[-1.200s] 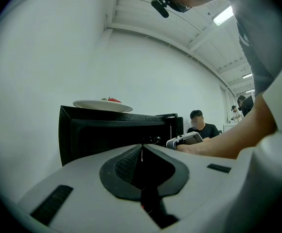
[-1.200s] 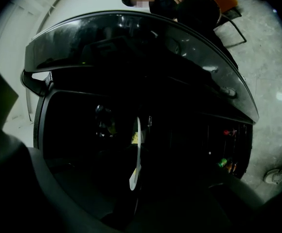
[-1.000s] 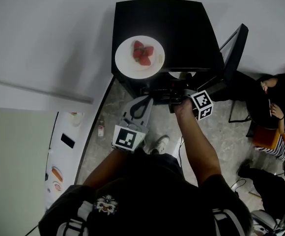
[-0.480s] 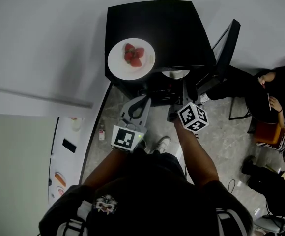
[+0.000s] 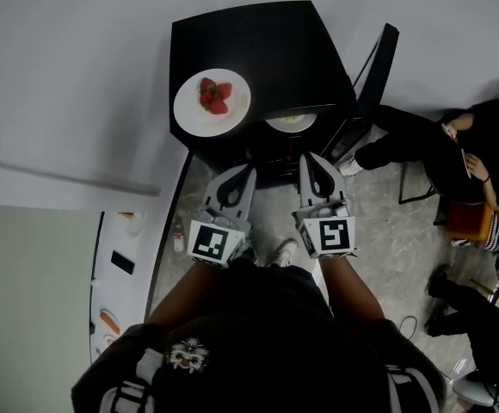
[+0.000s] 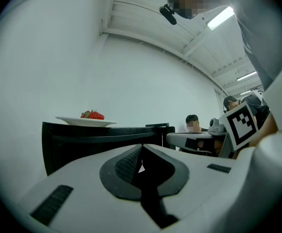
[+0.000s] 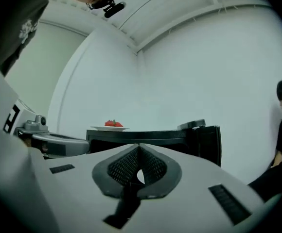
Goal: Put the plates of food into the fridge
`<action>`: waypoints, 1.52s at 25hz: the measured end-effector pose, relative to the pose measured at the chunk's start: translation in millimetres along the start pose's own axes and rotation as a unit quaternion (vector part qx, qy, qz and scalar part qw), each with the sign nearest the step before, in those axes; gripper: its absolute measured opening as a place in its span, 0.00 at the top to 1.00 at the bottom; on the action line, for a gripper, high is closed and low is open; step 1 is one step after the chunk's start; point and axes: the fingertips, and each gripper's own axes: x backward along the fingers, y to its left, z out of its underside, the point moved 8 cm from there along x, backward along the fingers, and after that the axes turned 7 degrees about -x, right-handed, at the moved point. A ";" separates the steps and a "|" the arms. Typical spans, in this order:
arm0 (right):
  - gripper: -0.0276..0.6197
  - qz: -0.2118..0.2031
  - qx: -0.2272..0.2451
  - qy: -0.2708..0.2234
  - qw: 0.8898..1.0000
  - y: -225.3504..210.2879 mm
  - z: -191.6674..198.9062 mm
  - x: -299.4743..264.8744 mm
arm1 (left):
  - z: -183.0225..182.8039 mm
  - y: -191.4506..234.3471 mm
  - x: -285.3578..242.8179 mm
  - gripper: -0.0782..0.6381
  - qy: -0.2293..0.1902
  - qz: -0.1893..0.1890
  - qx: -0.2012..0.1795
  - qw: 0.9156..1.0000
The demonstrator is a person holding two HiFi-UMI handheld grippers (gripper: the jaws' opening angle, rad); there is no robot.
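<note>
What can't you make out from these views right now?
Head view: fridge shelves, hidden under the fridge's own top.
Head view: food on the second plate; only a sliver shows past that top's edge.
Gripper views: fridge inside, dark and behind the left hand-held gripper and right hand-held gripper bodies.
Head view: small things on the white counter, too small.

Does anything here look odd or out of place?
Only mildly: the plate of strawberries sits on top of the black fridge, not inside, and the fridge door stands open. Nothing looks spilled or broken.
</note>
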 end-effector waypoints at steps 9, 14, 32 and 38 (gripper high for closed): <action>0.92 -0.021 0.035 -0.028 0.999 15.7 -26.2 31.7 | -10.0 -20.3 10.9 0.86 -0.004 -0.021 -0.025 0.999; 0.92 -0.038 0.042 -0.042 0.997 24.8 -31.6 39.8 | -15.3 -27.9 23.2 0.86 -0.009 -0.063 -0.023 0.998; 0.92 -0.029 0.040 -0.044 0.998 57.4 -37.4 40.4 | -33.1 -6.1 46.8 0.86 -0.026 -0.075 -0.035 0.996; 0.92 -0.028 0.036 -0.040 0.998 63.8 -39.7 42.9 | -40.9 4.2 48.8 0.85 -0.042 -0.079 0.004 0.996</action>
